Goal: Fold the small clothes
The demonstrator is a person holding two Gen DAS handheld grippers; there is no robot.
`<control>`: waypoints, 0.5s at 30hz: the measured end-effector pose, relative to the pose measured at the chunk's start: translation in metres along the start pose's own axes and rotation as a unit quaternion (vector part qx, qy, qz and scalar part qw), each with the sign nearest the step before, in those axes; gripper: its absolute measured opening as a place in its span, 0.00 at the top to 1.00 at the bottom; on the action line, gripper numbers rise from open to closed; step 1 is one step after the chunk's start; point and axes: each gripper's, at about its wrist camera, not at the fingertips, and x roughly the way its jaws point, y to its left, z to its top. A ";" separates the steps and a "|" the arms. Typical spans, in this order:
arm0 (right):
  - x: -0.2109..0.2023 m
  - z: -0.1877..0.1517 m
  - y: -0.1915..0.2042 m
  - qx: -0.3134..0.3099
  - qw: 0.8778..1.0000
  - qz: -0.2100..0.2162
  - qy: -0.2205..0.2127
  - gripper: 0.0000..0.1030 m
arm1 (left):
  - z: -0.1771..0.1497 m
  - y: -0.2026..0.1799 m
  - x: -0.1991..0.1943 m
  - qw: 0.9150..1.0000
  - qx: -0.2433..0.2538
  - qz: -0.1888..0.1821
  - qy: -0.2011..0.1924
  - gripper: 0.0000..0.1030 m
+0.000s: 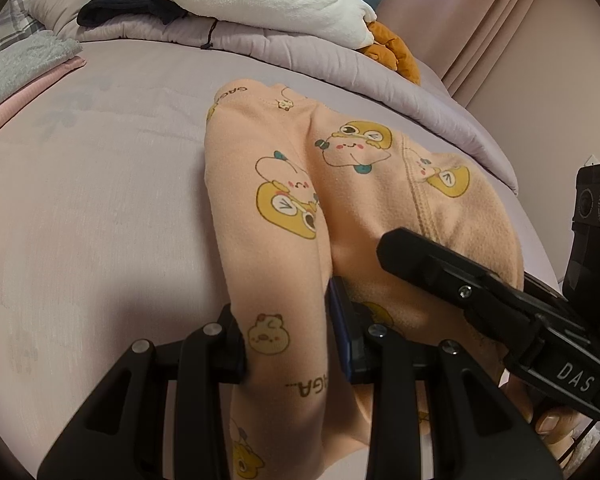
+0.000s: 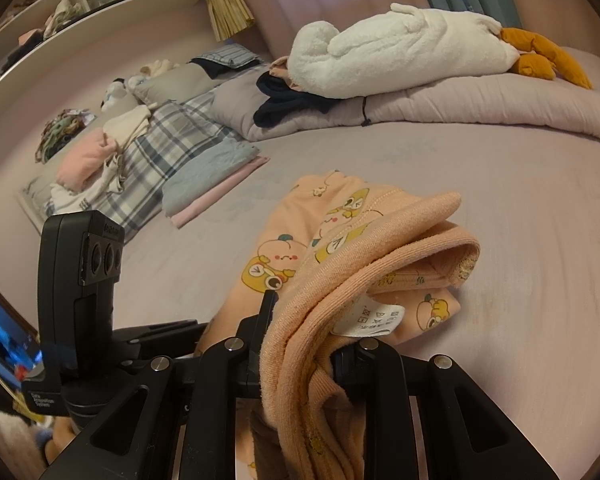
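The left gripper (image 1: 286, 344) is closed on one leg of the peach pants (image 1: 340, 184). The cloth runs up between its two black fingers, so the pinch keeps that leg from sliding away. The right gripper (image 2: 304, 344) is closed on the thick ribbed waistband (image 2: 340, 280) of the same pants. It holds that end up off the bed, and the band curls over the top, with the white care tag (image 2: 370, 318) hanging out. I think it holds the band high like this so that end can be laid over the rest to make a fold. In the left view the right gripper (image 1: 396, 246) reaches in from the side, and one dark finger lies on the pants beside the left one.

The pants lie in the middle of the bed (image 1: 100, 180), part flat and part lifted. They have little yellow frog pictures on them.

There are two grippers and one pair of pants in hand. A thumb shows at the lower edge of the left view, under the right gripper.

Farther back, one stack of folded cloth (image 2: 212, 184) sits near the plaid blanket (image 2: 172, 148). It looks like two pieces, a grey-blue one on a pink one, maybe done already. One big white plush toy (image 2: 400, 56) rests on the rolled quilt (image 2: 480, 108), with one dark garment (image 2: 292, 100) beside it. A pile of loose clothes (image 2: 96, 156) waits on the plaid blanket.
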 end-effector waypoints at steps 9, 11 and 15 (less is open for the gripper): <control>0.005 0.007 -0.008 0.003 1.000 0.001 0.000 0.76 | 0.011 0.002 0.008 1.000 0.003 0.006 -0.001 0.69; 0.008 0.010 -0.013 0.007 1.000 0.002 0.001 0.76 | 0.012 0.002 0.011 1.000 0.003 0.007 0.001 0.69; 0.015 0.013 -0.024 0.024 1.000 0.007 0.011 0.76 | 0.013 0.004 0.017 1.000 0.001 0.010 0.011 0.69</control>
